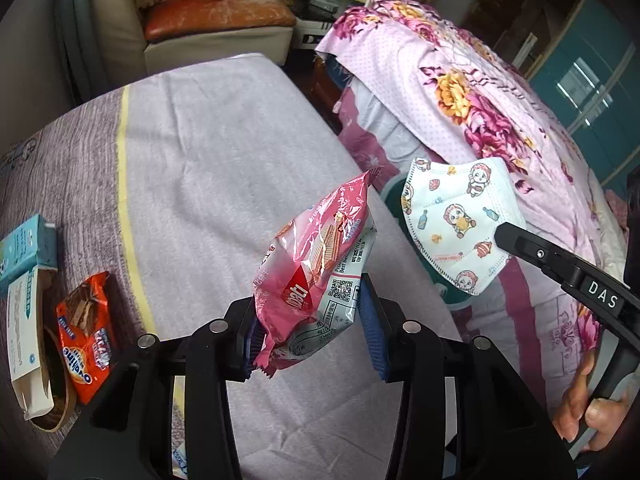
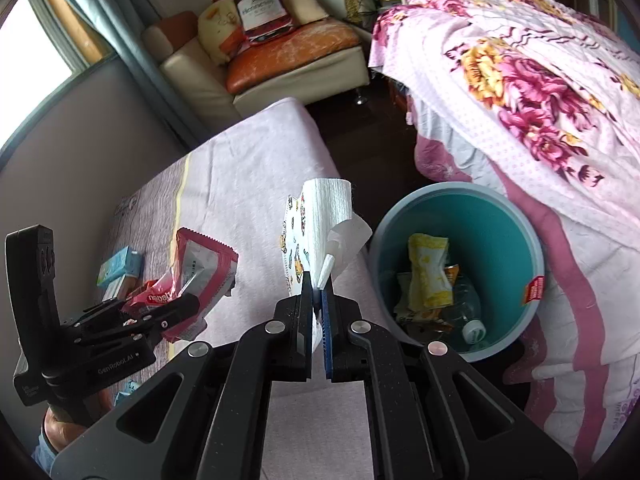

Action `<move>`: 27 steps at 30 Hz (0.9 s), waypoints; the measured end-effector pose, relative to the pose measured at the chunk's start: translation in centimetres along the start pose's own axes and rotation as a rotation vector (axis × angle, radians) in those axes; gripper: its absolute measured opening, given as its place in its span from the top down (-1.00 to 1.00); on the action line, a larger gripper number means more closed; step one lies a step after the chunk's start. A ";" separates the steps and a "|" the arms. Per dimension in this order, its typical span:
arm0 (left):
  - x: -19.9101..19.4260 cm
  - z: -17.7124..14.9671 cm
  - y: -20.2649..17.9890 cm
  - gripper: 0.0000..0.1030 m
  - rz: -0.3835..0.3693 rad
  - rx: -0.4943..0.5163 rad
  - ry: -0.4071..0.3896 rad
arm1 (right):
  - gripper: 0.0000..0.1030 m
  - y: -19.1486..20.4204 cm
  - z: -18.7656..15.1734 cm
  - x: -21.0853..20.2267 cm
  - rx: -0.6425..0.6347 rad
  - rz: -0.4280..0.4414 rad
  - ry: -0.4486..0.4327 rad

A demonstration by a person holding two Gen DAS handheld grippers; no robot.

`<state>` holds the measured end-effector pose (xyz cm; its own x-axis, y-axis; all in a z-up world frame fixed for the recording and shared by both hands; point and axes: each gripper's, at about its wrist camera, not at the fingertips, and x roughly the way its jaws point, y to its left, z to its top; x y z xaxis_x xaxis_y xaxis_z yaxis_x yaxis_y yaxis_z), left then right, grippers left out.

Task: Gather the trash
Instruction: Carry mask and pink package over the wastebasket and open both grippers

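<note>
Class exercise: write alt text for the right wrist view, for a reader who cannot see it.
The right gripper holds a cartoon-print face mask upright beside a teal bin of trash. At left, the left gripper holds a pink wafer wrapper.

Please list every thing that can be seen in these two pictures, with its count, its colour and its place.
pink wrapper: one, pink and silver, held up in the left gripper
face mask: one, white with cartoon prints, held in the right gripper
bin: one, teal inside, on the floor between table and bed; holds a yellow packet and a clear bottle
orange wrapper: one, on the table's left part
boxes: two, teal and white, beside the orange wrapper
table: one, lilac cloth
bed: one, floral pink cover, right
sofa: one, cream and orange, behind
left gripper: black, blue pads
right gripper: black
</note>
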<state>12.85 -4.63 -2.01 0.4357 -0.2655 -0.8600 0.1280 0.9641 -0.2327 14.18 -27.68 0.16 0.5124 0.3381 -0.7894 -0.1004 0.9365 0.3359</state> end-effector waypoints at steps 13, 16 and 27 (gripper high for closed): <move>3.7 2.7 -8.7 0.15 -0.032 0.117 0.040 | 0.92 -8.8 0.9 -2.8 0.125 -0.059 -0.072; 4.7 3.3 -10.4 0.15 -0.038 0.134 0.052 | 0.92 -10.1 1.1 -3.2 0.134 -0.075 -0.083; 8.3 3.8 -15.5 0.15 -0.045 0.205 0.101 | 0.92 -14.4 1.3 -3.0 0.179 -0.100 -0.080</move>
<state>17.89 -21.76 -3.77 0.3358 -0.2962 -0.8941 0.3282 0.9266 -0.1837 15.20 -42.30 -1.66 0.5794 0.2287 -0.7823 0.1042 0.9311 0.3494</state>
